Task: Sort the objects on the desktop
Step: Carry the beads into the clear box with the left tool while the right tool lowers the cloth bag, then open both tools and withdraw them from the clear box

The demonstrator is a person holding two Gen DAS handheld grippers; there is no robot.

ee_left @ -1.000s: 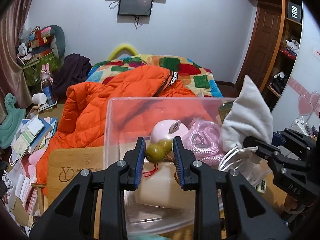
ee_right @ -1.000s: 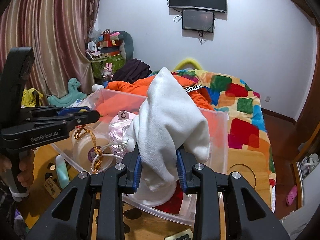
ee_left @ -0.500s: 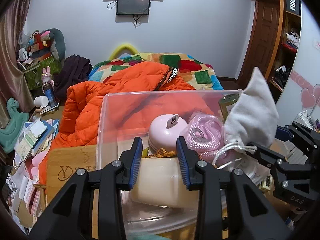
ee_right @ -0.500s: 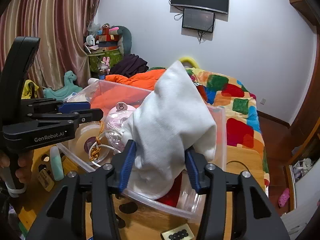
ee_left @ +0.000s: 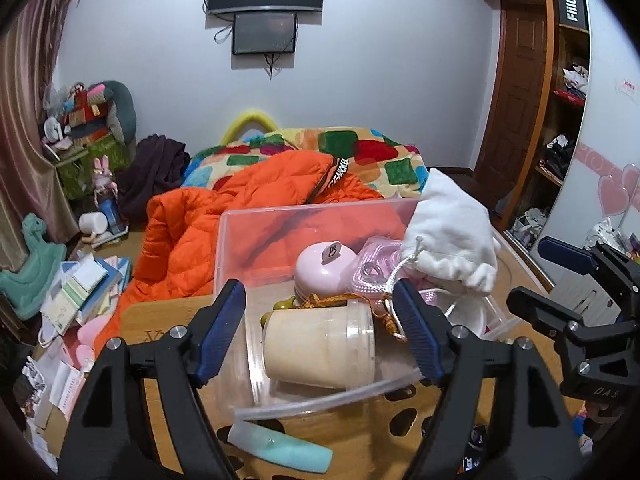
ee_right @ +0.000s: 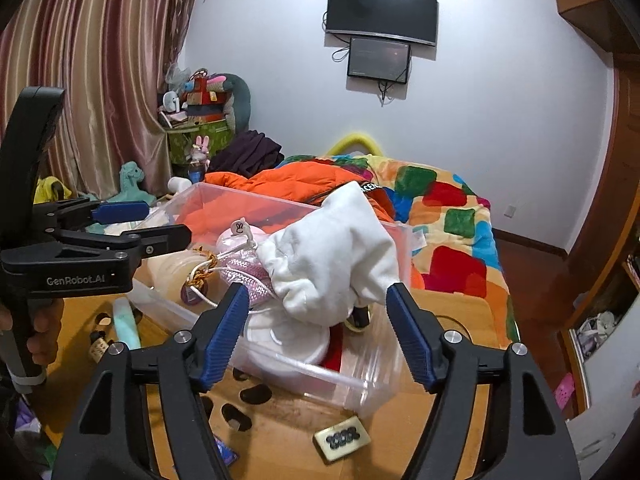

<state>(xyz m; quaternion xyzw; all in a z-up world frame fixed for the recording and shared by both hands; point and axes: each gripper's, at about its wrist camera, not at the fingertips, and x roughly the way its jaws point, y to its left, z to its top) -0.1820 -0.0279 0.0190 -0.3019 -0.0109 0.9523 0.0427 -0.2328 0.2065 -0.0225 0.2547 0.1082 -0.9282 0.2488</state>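
**Here: both grippers spread above the sorting bin**

Here the clear plastic bin (ee_left: 256, 236) stands on a wooden desktop (ee_right: 280, 428) and holds the sorted things: a cream cup (ee_left: 320, 346) lying on its side at the near end, a pink round case (ee_left: 324, 266) behind it, a pink cord bundle (ee_right: 248, 276), and a white drawstring pouch (ee_right: 336, 260) slumped over the far corner (its cord trails down inside the bin). The left gripper (ee_left: 320, 332) hangs over the near rim, jaws opening, with the cup below and between the blue pads but untouched. The right gripper (ee_right: 316, 332) is likewise opening; the pouch lies between its pads, free of both. On the desktop outside the bin lie a mint-green tube (ee_left: 280, 446) and a small gold tile (ee_right: 340, 438). A hand (ee_right: 44, 332) grasps the left gripper's handle. Beyond the desk an orange padded jacket (ee_left: 208, 220) is heaped on a bed with a patchwork quilt (ee_right: 452, 216). Two dark screens (ee_right: 380, 24) hang on the white wall; striped curtains (ee_right: 100, 60) fall on one side, wooden shelving (ee_left: 568, 100) stands on the other.
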